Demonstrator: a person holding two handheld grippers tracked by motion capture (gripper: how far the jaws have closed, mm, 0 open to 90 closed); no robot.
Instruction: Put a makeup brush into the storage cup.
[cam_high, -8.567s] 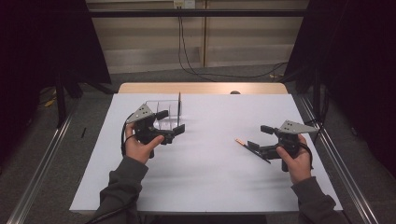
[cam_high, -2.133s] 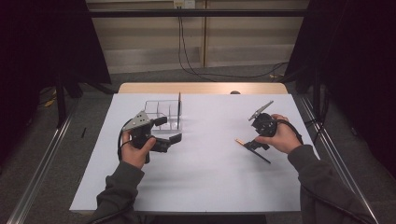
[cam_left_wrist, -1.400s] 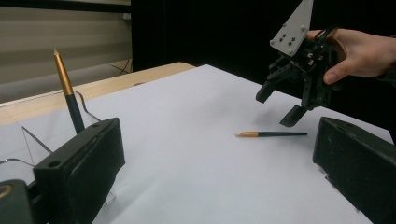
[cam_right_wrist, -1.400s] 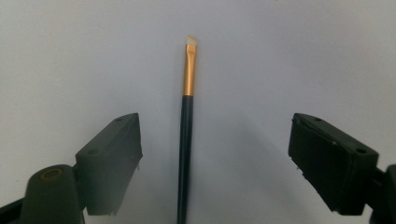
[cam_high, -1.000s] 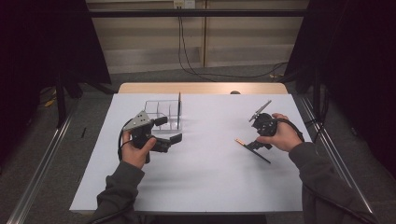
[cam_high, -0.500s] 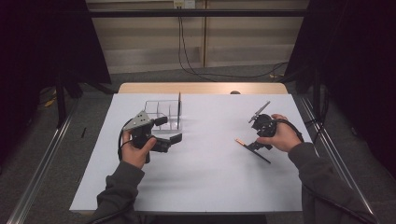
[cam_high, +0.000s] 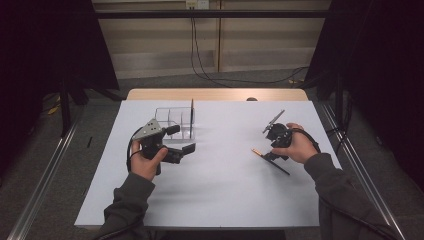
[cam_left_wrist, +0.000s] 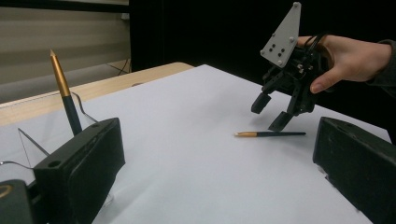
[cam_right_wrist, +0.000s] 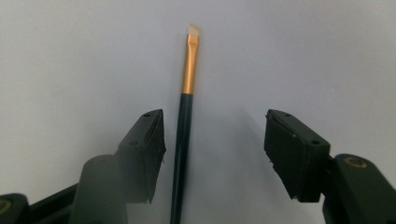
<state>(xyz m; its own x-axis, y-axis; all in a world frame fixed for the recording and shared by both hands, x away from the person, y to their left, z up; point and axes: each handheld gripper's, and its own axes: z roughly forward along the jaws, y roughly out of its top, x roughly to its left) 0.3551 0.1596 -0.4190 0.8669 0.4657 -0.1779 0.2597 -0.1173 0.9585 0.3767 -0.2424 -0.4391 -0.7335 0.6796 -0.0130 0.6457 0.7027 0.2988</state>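
brush (cam_right_wrist: 183, 135) lies flat on the white sheet (cam_high: 225, 190), between the right gripper's (cam_right_wrist: 210, 154) half-open, closing jaws, not yet clamped. another brush (cam_left_wrist: 63, 93) already stands in the clear organizer (cam_high: 175, 117). left gripper (cam_left_wrist: 210, 158) hangs open, empty.

A lab or recording studio is being shown, not a home. A bench (cam_high: 215, 200) covered by a plain white sheet is being flanked at 9 and 3 o'clock by black curtains (cam_high: 380, 60). Metal rails (cam_high: 45, 185) are being run along the grey floor (cam_high: 100, 115) at both sides. At 12 o'clock, black cables (cam_high: 200, 60) are being hung from a wall socket (cam_high: 196, 4) down a bare pale wall (cam_high: 260, 35). No household furnishings are being displayed.
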